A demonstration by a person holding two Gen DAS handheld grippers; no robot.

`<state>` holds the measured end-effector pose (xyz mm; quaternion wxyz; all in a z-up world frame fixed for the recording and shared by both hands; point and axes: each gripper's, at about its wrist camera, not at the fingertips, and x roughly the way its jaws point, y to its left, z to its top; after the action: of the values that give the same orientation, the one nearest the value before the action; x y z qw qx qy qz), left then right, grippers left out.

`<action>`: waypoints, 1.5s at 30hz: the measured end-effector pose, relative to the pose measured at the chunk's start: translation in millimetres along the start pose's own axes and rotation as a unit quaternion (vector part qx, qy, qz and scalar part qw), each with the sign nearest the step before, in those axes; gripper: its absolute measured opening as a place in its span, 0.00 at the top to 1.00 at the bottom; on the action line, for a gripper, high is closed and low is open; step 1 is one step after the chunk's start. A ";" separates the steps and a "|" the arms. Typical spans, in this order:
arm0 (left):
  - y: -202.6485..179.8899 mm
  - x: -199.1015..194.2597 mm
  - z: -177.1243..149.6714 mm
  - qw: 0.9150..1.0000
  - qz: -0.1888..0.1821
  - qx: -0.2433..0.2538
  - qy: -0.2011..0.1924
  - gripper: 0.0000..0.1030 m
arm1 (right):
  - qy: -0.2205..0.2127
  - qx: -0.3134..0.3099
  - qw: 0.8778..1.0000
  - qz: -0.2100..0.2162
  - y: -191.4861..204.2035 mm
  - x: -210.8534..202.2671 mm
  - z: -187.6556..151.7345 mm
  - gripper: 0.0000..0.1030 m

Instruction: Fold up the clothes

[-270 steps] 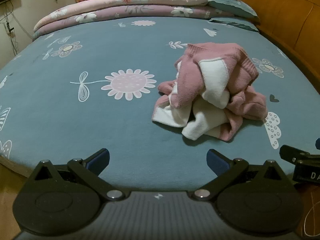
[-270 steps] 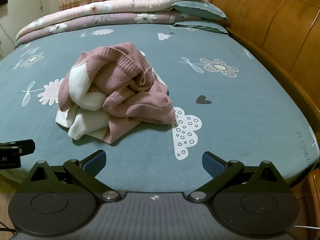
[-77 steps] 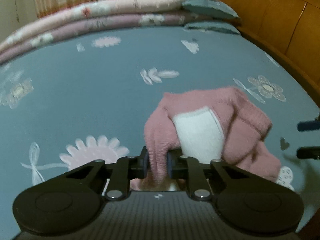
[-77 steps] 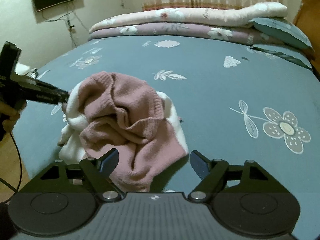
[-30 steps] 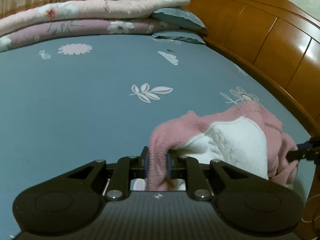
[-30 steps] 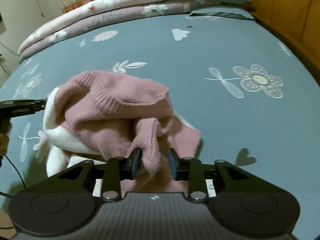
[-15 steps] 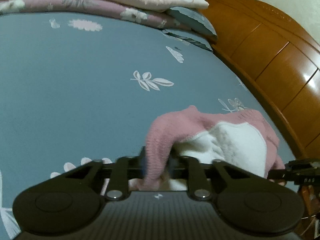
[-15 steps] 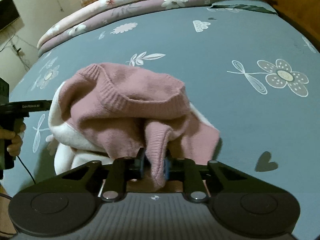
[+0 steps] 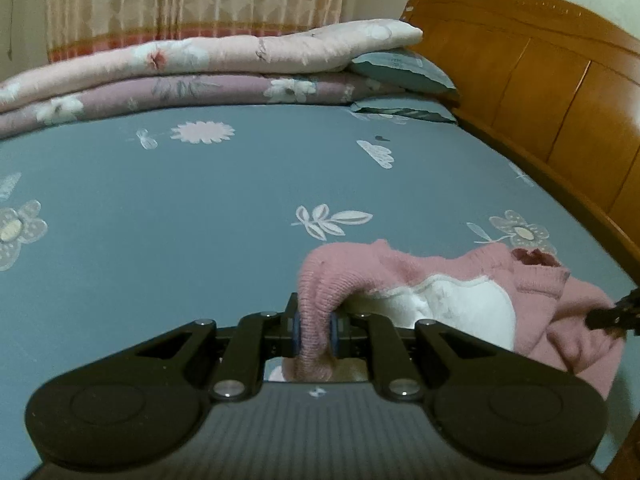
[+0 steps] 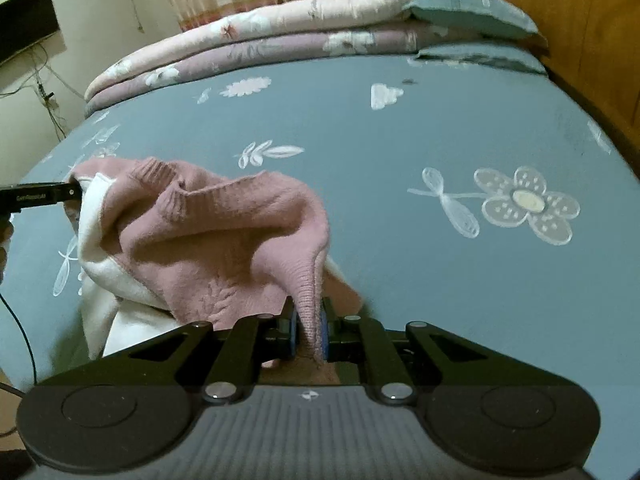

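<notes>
Both grippers, left [image 9: 314,330] and right [image 10: 308,332], had clamped onto the pink sweater [image 10: 208,236], bunched just above the bed [image 10: 400,152]. Spreading underway; next they'd need pulling apart, I'd say.

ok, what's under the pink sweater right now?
Blue floral bedsheet shows all round the pink sweater. Its white panel hangs below the pink knit. Both grippers pinch the fabric and lift it; whatever lies directly beneath the bunched part is covered, can't tell.
</notes>
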<state>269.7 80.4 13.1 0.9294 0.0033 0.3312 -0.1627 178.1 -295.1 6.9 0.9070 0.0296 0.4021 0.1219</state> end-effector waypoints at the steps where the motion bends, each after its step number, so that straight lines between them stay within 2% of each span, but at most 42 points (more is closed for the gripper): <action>1: -1.2 -2.4 1.2 1.000 0.003 0.000 -0.003 0.89 | -0.003 -0.010 1.000 -0.006 0.2 -1.7 1.8 0.88; 6: -6.7 -2.3 10.6 1.000 0.013 0.025 -0.003 0.89 | -0.007 -0.056 0.998 -0.033 -7.7 -0.1 21.4 0.88; 14: 1.5 26.2 43.8 0.997 0.032 0.065 0.011 0.89 | 0.011 -0.122 0.988 -0.097 -29.5 38.7 72.2 0.88; 23: 4.9 79.1 82.3 0.992 0.073 0.099 0.036 0.89 | 0.040 -0.157 0.972 -0.169 -46.3 104.3 124.6 0.88; 31: 10.5 112.6 104.4 0.987 0.114 0.105 0.041 0.89 | 0.029 -0.147 0.965 -0.216 -58.6 143.8 169.0 0.88; 40: 16.1 152.5 109.3 0.984 0.143 0.082 0.061 0.89 | 0.042 -0.156 0.955 -0.248 -50.3 179.9 174.7 0.88; 43: 10.1 167.7 109.9 0.984 0.136 0.086 0.077 0.85 | 0.049 -0.148 0.956 -0.250 -50.8 187.4 168.8 0.87; 45: 6.1 173.2 108.4 0.985 0.129 0.086 0.082 0.81 | 0.051 -0.145 0.959 -0.240 -50.4 187.0 163.2 0.82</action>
<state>464.3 21.9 -9.8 0.9083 0.1394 0.3882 -0.0691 429.3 -290.9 -25.6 0.8826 -0.2055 0.4209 -0.0411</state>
